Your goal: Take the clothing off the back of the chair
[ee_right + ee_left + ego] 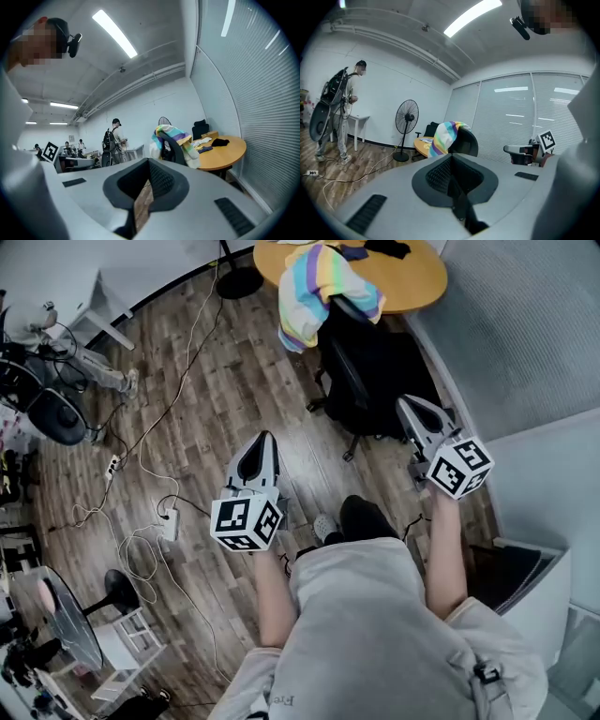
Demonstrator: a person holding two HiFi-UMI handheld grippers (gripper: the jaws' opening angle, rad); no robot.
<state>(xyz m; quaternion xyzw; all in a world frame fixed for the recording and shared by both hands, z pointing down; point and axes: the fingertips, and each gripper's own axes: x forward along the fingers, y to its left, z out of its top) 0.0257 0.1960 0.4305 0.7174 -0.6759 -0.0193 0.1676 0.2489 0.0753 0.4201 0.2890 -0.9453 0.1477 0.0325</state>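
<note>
Closed and empty, the left gripper (262, 442) and right gripper (410, 409) aim at the rainbow-striped fabric garment (319, 282) draped over the black office chair (370, 371), seemingly to approach it.

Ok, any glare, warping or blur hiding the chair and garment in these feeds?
Head view: even light, garment and chair sharp, edges bowed. Left gripper view: heavy fisheye, dark corners, ceiling light blown out. Right gripper view: same fisheye, blinds curved; garment clear.
</note>
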